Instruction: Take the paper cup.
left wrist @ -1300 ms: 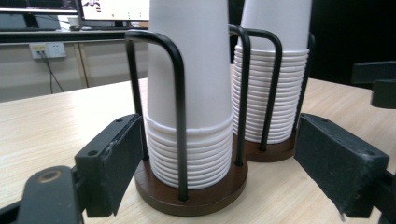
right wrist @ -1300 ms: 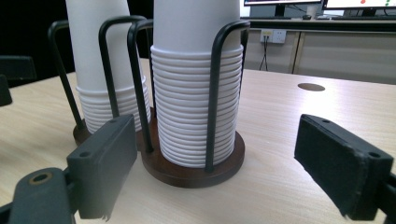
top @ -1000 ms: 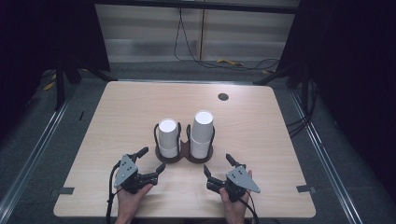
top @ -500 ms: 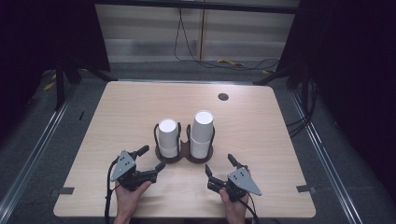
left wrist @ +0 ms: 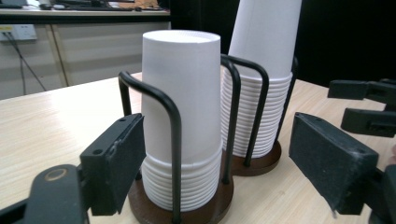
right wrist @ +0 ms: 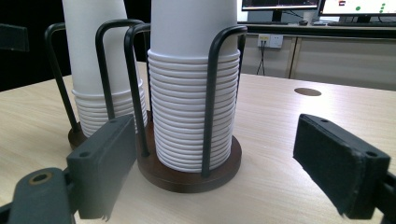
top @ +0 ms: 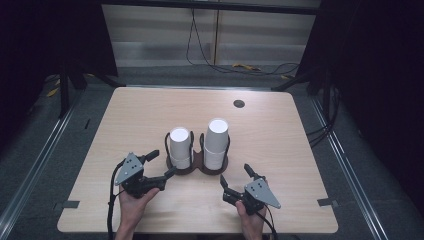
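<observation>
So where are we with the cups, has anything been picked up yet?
Nothing looks done: both cup stacks, the shorter and the taller, sit in their wire holder. In hand: the left gripper and right gripper are open and empty, each facing a stack. Left: closing in, gripping and lifting a cup, presumably.

two stacks of white paper cups (top: 198, 147) stand upside down, side by side, in a dark wire holder (top: 197, 169) mid-worktop.

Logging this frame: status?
Left gripper open, right gripper open, nothing held. Two cup stacks upright in wire holder. Nothing between fingers and stacks.
</observation>
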`<state>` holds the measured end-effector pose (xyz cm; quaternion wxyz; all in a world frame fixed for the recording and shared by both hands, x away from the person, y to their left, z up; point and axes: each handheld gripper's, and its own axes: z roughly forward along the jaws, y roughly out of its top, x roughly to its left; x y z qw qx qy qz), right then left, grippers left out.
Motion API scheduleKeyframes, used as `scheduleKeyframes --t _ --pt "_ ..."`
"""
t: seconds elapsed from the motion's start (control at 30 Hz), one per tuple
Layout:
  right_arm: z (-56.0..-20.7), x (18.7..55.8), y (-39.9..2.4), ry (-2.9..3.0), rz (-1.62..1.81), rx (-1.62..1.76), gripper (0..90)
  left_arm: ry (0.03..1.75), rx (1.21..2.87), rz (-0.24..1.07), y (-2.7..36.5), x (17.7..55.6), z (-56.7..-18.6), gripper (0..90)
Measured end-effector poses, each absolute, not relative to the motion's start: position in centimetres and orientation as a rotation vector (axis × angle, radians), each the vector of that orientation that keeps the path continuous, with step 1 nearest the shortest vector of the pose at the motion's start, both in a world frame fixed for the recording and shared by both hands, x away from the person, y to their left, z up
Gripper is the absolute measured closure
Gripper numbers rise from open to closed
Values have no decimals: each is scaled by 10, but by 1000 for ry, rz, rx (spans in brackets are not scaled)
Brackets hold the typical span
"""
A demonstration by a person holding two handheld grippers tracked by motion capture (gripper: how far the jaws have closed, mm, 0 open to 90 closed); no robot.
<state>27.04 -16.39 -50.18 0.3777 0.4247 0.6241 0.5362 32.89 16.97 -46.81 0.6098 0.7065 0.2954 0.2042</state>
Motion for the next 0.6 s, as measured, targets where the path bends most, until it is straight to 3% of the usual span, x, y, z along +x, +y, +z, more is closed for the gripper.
scheduleKeyframes --t 0.6 --pt "-502 270 -165 1590 1380 1086 132 663 1740 342 176 353 -434 240"
